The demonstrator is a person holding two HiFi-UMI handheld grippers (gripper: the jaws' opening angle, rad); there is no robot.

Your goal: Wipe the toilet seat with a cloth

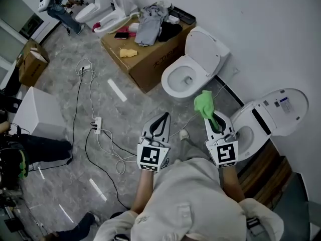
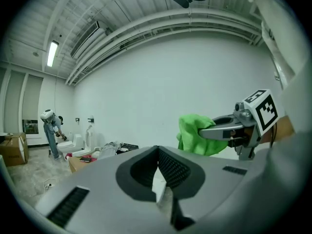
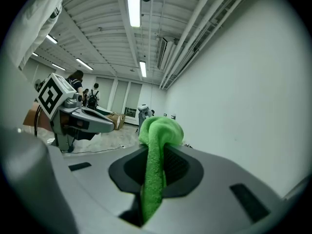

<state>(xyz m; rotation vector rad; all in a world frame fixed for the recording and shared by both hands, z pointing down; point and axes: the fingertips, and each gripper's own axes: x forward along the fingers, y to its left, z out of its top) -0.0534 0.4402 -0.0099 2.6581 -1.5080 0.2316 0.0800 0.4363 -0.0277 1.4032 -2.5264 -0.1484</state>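
My right gripper (image 1: 213, 117) is shut on a green cloth (image 1: 204, 103), which bunches up past the jaw tips and hangs down between them (image 3: 157, 130). It is held up in the air, just left of a white toilet (image 1: 249, 129) whose lid (image 1: 282, 108) stands raised. A second white toilet (image 1: 181, 77) with its lid up stands farther ahead by the wall. My left gripper (image 1: 164, 116) is level with the right one and to its left, with its jaws shut and nothing between them (image 2: 157, 155). The left gripper view shows the right gripper (image 2: 220, 128) and the cloth (image 2: 195, 136).
A cardboard box (image 1: 146, 59) piled with clothes sits ahead on the left. A power strip (image 1: 98, 125) and cables lie on the grey floor. A white box (image 1: 37, 112) and a brown carton (image 1: 32, 62) are at the left. A person (image 1: 60, 6) works at more toilets (image 1: 100, 13) far back.
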